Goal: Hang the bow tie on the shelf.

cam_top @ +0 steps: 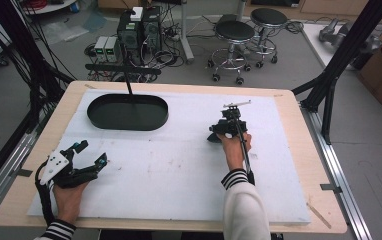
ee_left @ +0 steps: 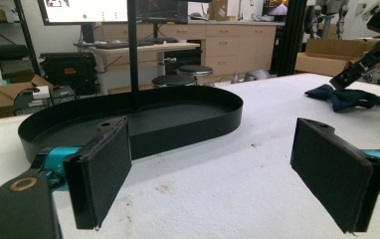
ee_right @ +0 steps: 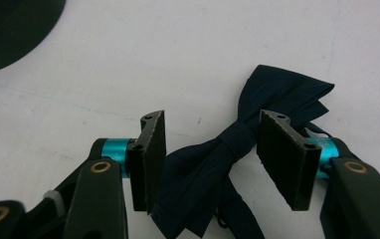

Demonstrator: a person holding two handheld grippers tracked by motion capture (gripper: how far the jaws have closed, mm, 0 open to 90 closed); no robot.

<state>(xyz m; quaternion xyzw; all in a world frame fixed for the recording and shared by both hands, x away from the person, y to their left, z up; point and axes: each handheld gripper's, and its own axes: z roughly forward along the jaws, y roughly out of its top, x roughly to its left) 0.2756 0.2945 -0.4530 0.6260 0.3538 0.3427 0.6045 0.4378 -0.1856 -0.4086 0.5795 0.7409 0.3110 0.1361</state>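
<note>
A dark navy bow tie point(ee_right: 203, 174) lies flat on the white table cover, right of the middle. My right gripper point(ee_right: 213, 119) is lowered over it with one black pad on each side of the knot. A gap still shows between the pads and the cloth, so the jaws are open around the tie. In the high view the right gripper point(cam_top: 224, 131) hides most of the bow tie point(cam_top: 212, 137). My left gripper point(cam_top: 91, 153) rests near the table's front left, wide open with nothing between its pads point(ee_left: 103, 169). From there the bow tie point(ee_left: 347, 97) shows far off to the right.
A black oval tray point(cam_top: 99, 120) sits at the back left of the cover, with a thin black post point(cam_top: 128, 82) rising from it. Behind the table stand two stools point(cam_top: 234, 35) and computer boxes point(cam_top: 139, 30). Black frame struts point(cam_top: 329, 85) flank the right edge.
</note>
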